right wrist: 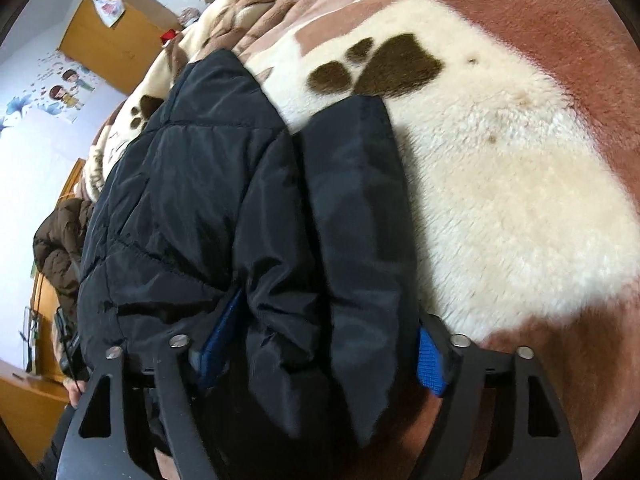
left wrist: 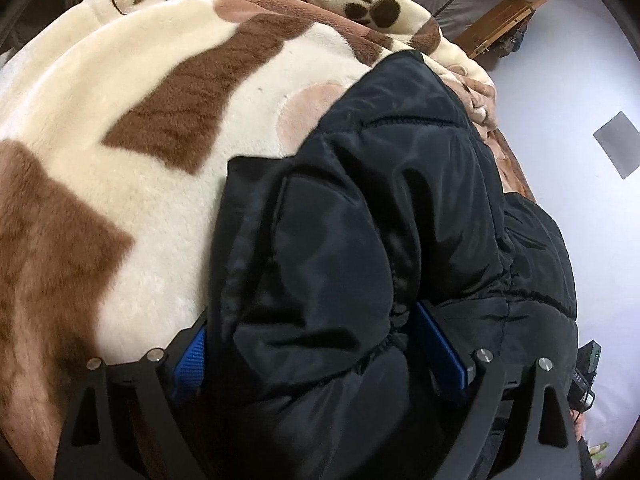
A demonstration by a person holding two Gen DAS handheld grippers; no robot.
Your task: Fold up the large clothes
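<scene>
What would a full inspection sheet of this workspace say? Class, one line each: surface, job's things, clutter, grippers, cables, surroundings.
Surface: fleece blanket, cream and brown with paw prints, rumpled at the far end.
Job's things: black padded jacket lying on the blanket.
Clutter: brown padded garment beside the jacket.
Grippers: left gripper and right gripper each stand wide with jacket folds bulging between the blue pads.
Cables: nothing seen clearly.
Surroundings: wooden cabinet, wall stickers, wooden frame.

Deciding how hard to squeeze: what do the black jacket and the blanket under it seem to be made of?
Black jacket: likely nylon or polyester shell, slight sheen, stitched quilt lines, puffy, so probably padded. Blanket: plush synthetic fleece by its look, matte fuzzy pile in cream and brown.
</scene>
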